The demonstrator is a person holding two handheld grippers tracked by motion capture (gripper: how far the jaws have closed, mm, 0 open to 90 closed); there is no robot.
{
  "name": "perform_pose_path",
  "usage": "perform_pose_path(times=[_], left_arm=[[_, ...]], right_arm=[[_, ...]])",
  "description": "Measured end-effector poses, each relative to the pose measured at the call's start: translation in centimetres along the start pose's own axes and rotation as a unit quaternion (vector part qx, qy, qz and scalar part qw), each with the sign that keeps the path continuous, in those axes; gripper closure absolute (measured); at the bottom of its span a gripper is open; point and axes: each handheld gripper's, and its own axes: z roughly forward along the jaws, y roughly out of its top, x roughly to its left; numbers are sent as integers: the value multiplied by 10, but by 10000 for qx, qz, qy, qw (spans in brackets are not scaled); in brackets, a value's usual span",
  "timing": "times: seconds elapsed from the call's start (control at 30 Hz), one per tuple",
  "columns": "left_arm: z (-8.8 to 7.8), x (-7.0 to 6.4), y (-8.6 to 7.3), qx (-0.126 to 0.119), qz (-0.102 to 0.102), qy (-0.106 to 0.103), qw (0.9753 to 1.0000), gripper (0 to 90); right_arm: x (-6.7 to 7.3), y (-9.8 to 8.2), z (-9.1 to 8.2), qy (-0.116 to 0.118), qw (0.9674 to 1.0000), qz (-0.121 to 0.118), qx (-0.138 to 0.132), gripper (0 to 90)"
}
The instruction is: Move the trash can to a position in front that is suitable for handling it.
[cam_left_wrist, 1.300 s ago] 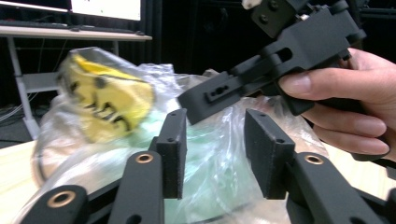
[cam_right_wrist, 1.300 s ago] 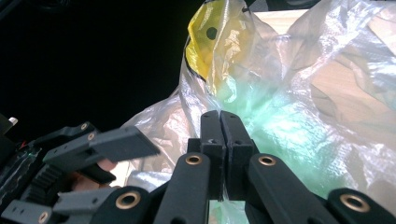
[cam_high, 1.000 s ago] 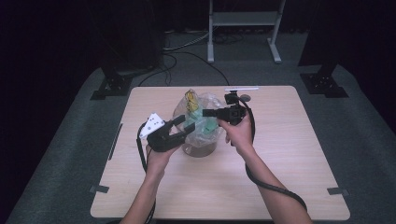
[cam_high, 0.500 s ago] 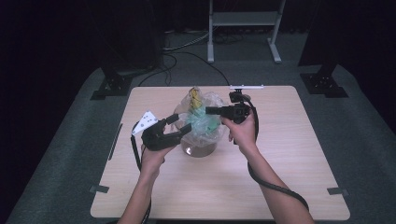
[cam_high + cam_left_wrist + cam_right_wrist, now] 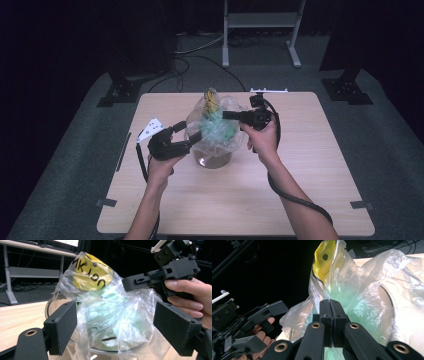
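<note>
With my right gripper clamped on the plastic bag in the bowl, my left gripper, jaws just spreading apart, should regrip lower next.

Left tongs drawn back slightly from the clear plastic bag toward the left edge of the counter. Jaws just opened wider, now standing apart on either side of the film without pressing it. Bag top slightly resettled.
</note>
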Motion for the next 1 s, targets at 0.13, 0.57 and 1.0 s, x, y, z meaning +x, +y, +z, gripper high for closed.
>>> perform_pose_path(times=[0.13,0.57,1.0], left_arm=[[0,1,0,0,-51,18,10000,161],[-2,1,2,-17,-77,33,10000,136],[-2,1,1,4,-131,32,9999,107]], right_arm=[[0,2,-4,-4,10000,-8,-48,900],[3,13,-25,43,9995,-43,-295,900],[5,21,-47,66,9985,-61,-532,900]])
